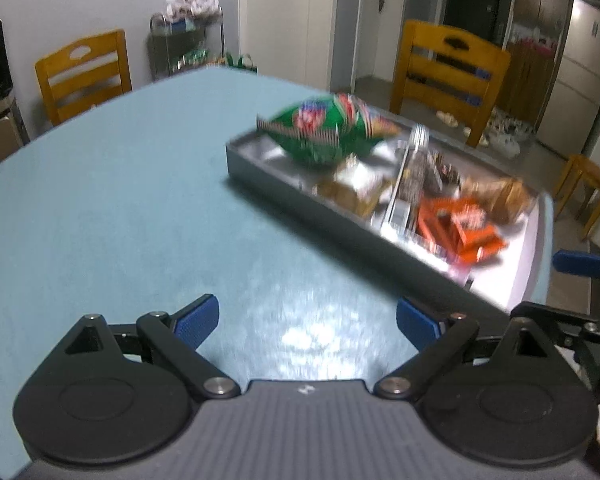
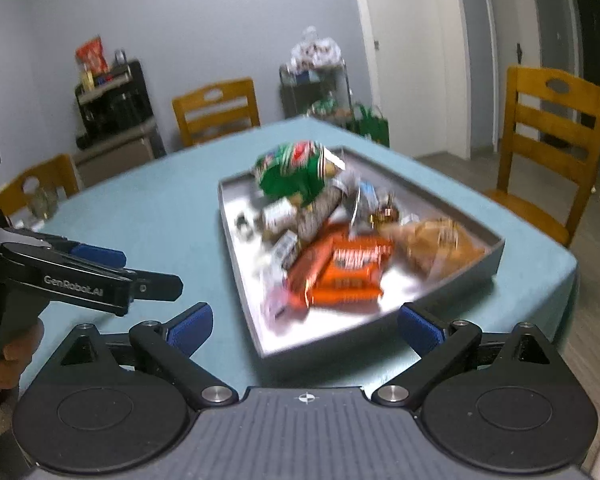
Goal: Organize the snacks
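Snacks tray (image 2: 496,250) sits near the table (image 1: 100,208) edge, bare cloth left.

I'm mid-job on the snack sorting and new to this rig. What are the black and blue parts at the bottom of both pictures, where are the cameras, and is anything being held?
Each picture comes from a camera on a handheld gripper, looking along its two blue-padded fingers. One shows the left gripper over bare blue tablecloth. The other shows the right gripper facing the grey tray; there the left gripper also shows from the side, in a person's hand. The tray holds a green snack bag, orange packets, a brown bag and smaller blurred items. Both grippers are open and hold nothing.
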`<control>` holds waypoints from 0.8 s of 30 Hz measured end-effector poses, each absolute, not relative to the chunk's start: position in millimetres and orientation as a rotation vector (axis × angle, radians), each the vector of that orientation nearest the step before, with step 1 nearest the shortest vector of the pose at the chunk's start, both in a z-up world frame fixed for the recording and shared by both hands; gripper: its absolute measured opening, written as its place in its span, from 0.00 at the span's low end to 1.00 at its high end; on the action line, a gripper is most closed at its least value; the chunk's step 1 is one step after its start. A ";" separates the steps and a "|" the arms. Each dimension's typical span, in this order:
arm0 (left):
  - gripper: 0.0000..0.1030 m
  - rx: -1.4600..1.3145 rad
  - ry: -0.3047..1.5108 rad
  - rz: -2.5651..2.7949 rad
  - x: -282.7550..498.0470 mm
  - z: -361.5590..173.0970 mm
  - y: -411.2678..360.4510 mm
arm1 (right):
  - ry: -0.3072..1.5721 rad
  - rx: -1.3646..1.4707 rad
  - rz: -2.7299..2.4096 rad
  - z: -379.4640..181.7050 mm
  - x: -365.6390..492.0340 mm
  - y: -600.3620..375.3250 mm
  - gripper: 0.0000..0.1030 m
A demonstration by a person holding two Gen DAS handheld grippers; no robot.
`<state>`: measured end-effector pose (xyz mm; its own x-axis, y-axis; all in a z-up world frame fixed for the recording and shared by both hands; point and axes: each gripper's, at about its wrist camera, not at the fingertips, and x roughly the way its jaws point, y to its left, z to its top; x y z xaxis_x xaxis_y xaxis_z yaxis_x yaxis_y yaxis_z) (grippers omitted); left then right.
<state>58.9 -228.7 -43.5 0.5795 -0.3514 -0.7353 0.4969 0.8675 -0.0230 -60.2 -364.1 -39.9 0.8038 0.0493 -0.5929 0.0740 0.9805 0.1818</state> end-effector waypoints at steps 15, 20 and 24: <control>0.96 0.356 0.723 -0.483 31.5 -69.1 -246.5 | 0.724 0.178 -0.020 -62.1 -55.4 -350.4 1.00; 0.96 0.348 0.731 -0.490 34.1 -70.1 -247.3 | 0.731 0.185 -0.023 -62.8 -53.1 -350.4 1.00; 0.96 0.343 0.737 -0.495 35.6 -70.3 -247.1 | 0.731 0.184 -0.023 -61.9 -52.8 -350.4 1.00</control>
<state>35.6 -247.1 -70.3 0.6351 -0.3067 -0.7089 0.5405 0.8321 0.1242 -52.8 -350.4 -61.9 0.7449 0.0433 -0.6657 0.0848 0.9836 0.1589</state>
